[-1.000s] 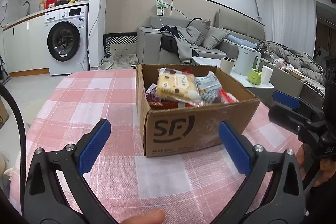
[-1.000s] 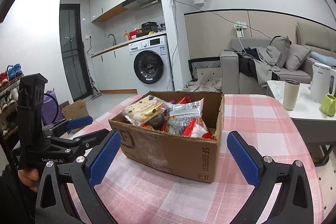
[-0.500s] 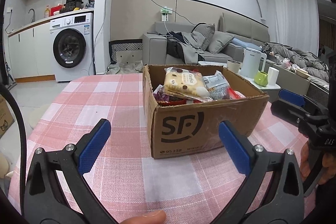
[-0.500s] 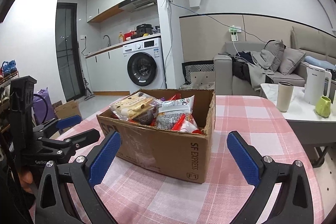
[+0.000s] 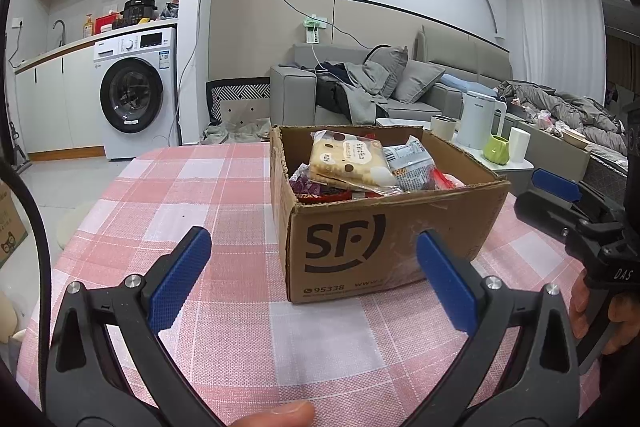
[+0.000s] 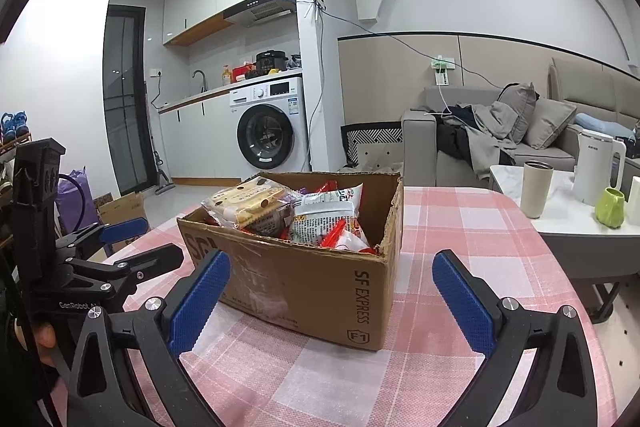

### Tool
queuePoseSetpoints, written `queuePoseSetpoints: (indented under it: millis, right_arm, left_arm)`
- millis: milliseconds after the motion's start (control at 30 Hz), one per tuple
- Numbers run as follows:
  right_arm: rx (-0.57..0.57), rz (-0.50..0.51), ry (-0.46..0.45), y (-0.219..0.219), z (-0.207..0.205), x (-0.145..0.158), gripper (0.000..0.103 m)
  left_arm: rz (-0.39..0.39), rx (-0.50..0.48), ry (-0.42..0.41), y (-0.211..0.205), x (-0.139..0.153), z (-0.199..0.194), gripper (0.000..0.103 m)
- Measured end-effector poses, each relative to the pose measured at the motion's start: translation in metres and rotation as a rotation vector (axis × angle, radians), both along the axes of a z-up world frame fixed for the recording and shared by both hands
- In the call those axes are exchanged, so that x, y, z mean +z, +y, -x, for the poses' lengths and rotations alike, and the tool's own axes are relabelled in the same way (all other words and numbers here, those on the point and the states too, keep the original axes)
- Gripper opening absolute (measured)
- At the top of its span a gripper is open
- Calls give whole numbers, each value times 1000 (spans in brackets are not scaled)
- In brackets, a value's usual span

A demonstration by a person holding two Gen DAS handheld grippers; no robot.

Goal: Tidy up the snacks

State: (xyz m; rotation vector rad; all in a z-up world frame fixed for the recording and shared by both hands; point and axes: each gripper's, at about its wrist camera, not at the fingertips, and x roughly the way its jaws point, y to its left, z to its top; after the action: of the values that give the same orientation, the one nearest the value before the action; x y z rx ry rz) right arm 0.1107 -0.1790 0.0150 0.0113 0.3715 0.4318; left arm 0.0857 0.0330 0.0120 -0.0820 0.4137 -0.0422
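The left gripper (image 5: 310, 259) hangs spread and empty before the cardboard box (image 5: 384, 227). The snacks (image 5: 352, 163), perhaps 4 or more packets, sit heaped inside. The right gripper (image 6: 330, 287) gapes empty; a careless grab could spill loose packets.
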Motion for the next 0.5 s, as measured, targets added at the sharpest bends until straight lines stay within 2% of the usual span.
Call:
queuePoseSetpoints:
  millis: [500]
  right_arm:
    - [-5, -1, -13, 1, 4, 2, 103]
  left_arm:
    - [11, 3, 4, 7, -4, -2, 102]
